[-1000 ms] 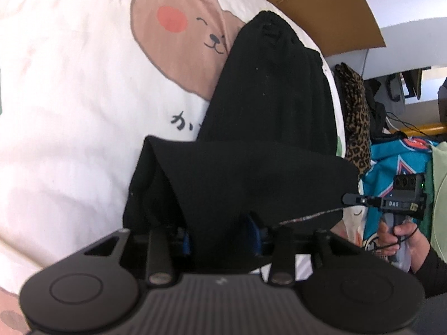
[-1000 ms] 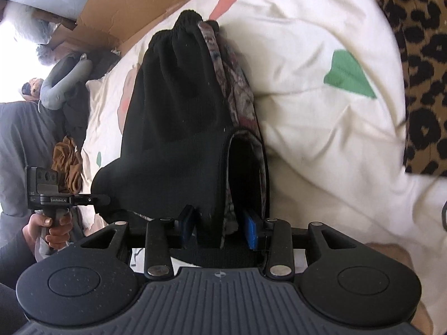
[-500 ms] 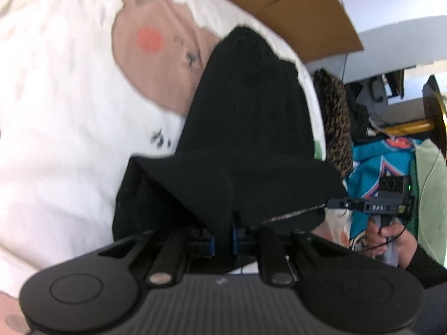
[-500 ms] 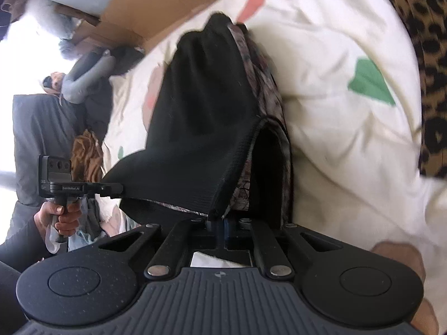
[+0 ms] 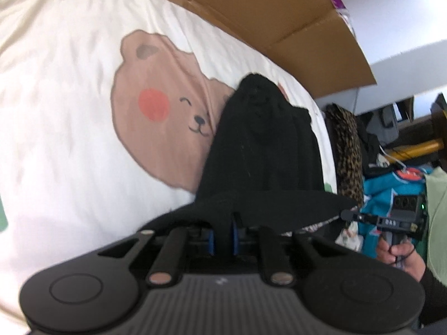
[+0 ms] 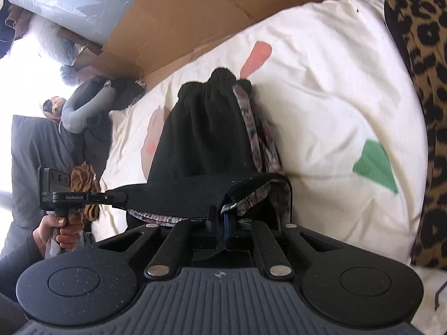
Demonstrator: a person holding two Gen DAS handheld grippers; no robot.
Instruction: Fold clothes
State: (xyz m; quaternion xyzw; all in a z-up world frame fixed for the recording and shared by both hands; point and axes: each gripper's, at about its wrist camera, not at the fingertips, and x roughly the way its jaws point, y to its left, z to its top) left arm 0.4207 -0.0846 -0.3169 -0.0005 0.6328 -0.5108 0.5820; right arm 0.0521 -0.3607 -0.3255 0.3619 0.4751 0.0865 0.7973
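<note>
Looks like a lived-in bedroom at home: bed w/ cream duvet [image 5: 69,89] printed w/ cartoon bear [image 5: 162,117], flattened cardboard [image 5: 251,11] at 12 o'clock, leopard-print fabric [image 6: 419,69] at 3 o'clock, clothes heap [image 5: 391,184] & grey pillow [image 6: 30,162] at 9 o'clock in right-wrist view.

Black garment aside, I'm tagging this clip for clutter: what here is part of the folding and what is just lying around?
In the job:
- black garment, near hem lifted
- left gripper, shut on the hem
- right gripper, shut on the hem
- bear sheet under it

Lying about:
- cardboard
- leopard cloth
- teal cloth
- grey clothes
</note>
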